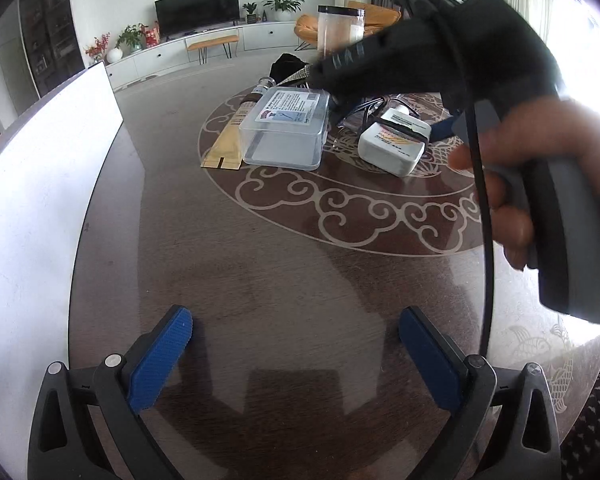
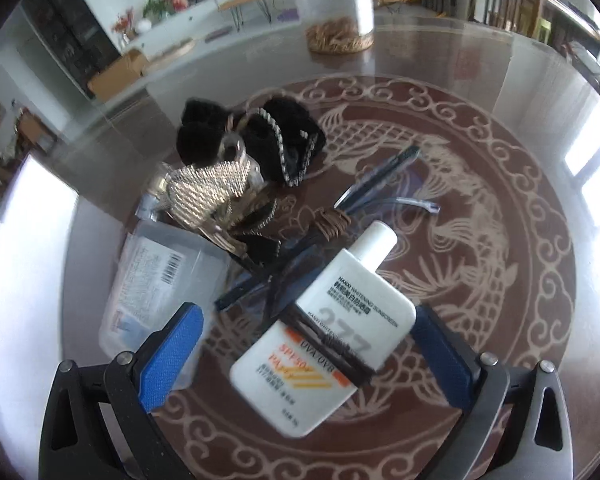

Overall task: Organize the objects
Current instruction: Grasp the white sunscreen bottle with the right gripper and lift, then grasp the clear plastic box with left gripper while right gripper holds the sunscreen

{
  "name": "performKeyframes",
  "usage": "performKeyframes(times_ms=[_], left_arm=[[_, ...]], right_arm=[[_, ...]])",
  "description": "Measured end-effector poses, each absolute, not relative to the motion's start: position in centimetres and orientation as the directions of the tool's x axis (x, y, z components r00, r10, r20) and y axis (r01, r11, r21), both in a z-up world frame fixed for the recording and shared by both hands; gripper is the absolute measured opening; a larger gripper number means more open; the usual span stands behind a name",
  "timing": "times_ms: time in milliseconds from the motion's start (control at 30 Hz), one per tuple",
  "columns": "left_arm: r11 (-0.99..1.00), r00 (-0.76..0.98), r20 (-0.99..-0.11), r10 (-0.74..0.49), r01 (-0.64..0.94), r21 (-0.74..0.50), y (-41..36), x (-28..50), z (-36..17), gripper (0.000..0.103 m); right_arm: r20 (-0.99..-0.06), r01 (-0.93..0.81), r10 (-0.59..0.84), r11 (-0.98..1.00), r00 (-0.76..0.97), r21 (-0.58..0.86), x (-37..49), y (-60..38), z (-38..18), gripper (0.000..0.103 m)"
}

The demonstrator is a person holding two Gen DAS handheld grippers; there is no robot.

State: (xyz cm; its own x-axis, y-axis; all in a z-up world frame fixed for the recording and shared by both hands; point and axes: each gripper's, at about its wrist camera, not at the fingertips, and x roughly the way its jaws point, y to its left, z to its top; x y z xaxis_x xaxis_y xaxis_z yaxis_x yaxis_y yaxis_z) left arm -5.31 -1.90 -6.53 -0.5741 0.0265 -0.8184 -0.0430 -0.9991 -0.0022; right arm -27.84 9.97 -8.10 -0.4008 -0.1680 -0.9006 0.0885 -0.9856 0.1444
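A white sunscreen bottle (image 2: 328,332) with a dark hair tie (image 2: 332,344) across it lies on the round table, between the open blue pads of my right gripper (image 2: 316,348); touching or not, I cannot tell. It also shows in the left wrist view (image 1: 394,142). A clear plastic box (image 1: 286,128) lies left of it, also in the right wrist view (image 2: 160,284). A black pouch with silver trim (image 2: 256,140), a gold tassel piece (image 2: 208,196) and a blue pen (image 2: 380,176) lie beyond. My left gripper (image 1: 296,356) is open and empty over bare table.
A white board (image 1: 40,184) stands at the table's left edge. A tall clear jar (image 1: 340,30) stands at the far side, over a woven coaster (image 2: 340,40). A gold strip (image 1: 228,140) lies beside the clear box. The hand holding the right gripper (image 1: 512,184) fills the left view's right side.
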Motion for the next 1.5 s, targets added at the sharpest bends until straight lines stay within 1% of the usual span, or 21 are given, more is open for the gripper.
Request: performKeyframes(times_ms=[33,67,100,133,300,467,533,567,600,633,667,733,867,933,1033,1100,1167,1267,1400,1467,1500], left_arm=[[-0.999,-0.574,-0.818,0.026,-0.042,-0.002,-1.9,-5.3,-6.5,0.103],[-0.999,-0.574,-0.818,0.026,-0.042,-0.002,-1.8,-5.2,-6.4,0.103],[-0.999,-0.574,-0.818,0.025,-0.042,-0.002,-1.8,-5.2,-6.4,0.103],[-0.999,-0.574,-0.818,0.025,-0.042,-0.002,-1.8,-5.2,-6.4,0.103],[-0.999,-0.575,-0.818,0.025,-0.042,-0.002,-1.7,-5.2,-6.4,0.103],[-0.999,-0.575,-0.818,0.025,-0.042,-0.001,-1.7,-5.2,-6.3,0.103],[-0.999,-0.575,-0.818,0.026,-0.042,-0.002,-1.8,-5.2,-6.4,0.103],[-0.999,-0.575,-0.818,0.026,-0.042,-0.002,-1.8,-5.2,-6.4,0.103],[-0.999,-0.575,-0.818,0.026,-0.043,-0.002,-1.8,-5.3,-6.4,0.103],[-0.999,-0.575,-0.818,0.026,-0.043,-0.002,-1.8,-5.2,-6.4,0.103],[-0.999,-0.575,-0.818,0.026,-0.043,-0.002,-1.7,-5.2,-6.4,0.103],[-0.999,-0.574,-0.818,0.026,-0.043,-0.002,-1.8,-5.3,-6.4,0.103],[-0.999,-0.559,-0.829,0.027,-0.044,-0.003,-1.7,-5.7,-6.3,0.103],[-1.0,-0.535,-0.845,0.02,-0.003,-0.021,-2.0,-7.2,-5.6,0.103],[-0.994,-0.586,-0.809,0.034,0.061,-0.086,-3.0,-9.8,-3.1,0.103],[-0.992,-0.608,-0.793,0.041,0.07,-0.105,-3.1,-12.4,-1.7,0.103],[-0.995,-0.589,-0.807,0.024,0.064,-0.076,-2.7,-15.8,-1.3,0.103],[-0.997,-0.558,-0.829,-0.042,0.075,0.0,-2.5,-20.0,-2.1,0.103],[-0.999,-0.476,-0.879,-0.032,0.036,0.017,-1.8,-23.3,-4.0,0.103],[-0.999,-0.462,-0.885,-0.048,0.005,0.052,-1.0,-23.7,-4.9,0.103],[-0.997,-0.473,-0.878,-0.072,0.003,0.08,-0.7,-23.7,-5.2,0.092]], right_arm=[[-0.898,0.114,-0.142,-0.988,-0.417,0.104,-27.6,9.8,-8.1,0.091],[-0.893,0.133,-0.123,-0.989,-0.433,0.072,-27.3,9.7,-8.1,0.076],[-0.886,0.146,-0.094,-0.989,-0.453,0.03,-26.8,9.8,-8.1,0.065],[-0.88,0.162,-0.103,-0.986,-0.464,0.03,-26.1,10.3,-8.0,0.063],[-0.857,0.173,-0.111,-0.985,-0.504,0.026,-21.4,13.4,-8.2,0.063],[-0.818,0.103,-0.088,-0.994,-0.569,0.035,-15.4,17.0,-8.3,0.063],[-0.805,0.071,-0.073,-0.997,-0.589,0.039,-13.7,17.9,-8.1,0.065],[-0.8,0.062,-0.066,-0.997,-0.597,0.036,-13.1,18.3,-8.0,0.073],[-0.797,0.046,-0.057,-0.998,-0.601,0.037,-12.6,18.6,-8.1,0.087],[-0.801,0.026,-0.057,-0.998,-0.596,0.052,-12.4,18.8,-8.2,0.092],[-0.801,0.02,-0.071,-0.997,-0.595,0.073,-12.0,19.1,-8.3,0.094],[-0.8,0.02,-0.075,-0.997,-0.595,0.078,-12.3,19.0,-8.2,0.095],[-0.807,0.034,-0.049,-0.999,-0.588,0.036,-12.1,18.5,-8.5,0.099],[-0.812,0.042,-0.04,-0.999,-0.582,0.02,-12.1,18.3,-8.6,0.101],[-0.814,0.045,-0.036,-0.999,-0.58,0.012,-12.1,18.2,-8.8,0.102],[-0.814,0.047,-0.038,-0.999,-0.579,0.013,-12.3,18.1,-8.9,0.102],[-0.815,0.048,-0.039,-0.999,-0.578,0.013,-12.3,18.1,-9.0,0.103],[-0.815,0.05,-0.038,-0.999,-0.578,0.011,-12.2,18.1,-9.0,0.103],[-0.814,0.05,-0.043,-0.999,-0.579,0.017,-12.2,18.1,-9.0,0.103],[-0.814,0.05,-0.043,-0.999,-0.579,0.017,-12.2,18.1,-9.0,0.103],[-0.814,0.05,-0.042,-0.999,-0.579,0.015,-12.2,18.1,-9.0,0.103]])
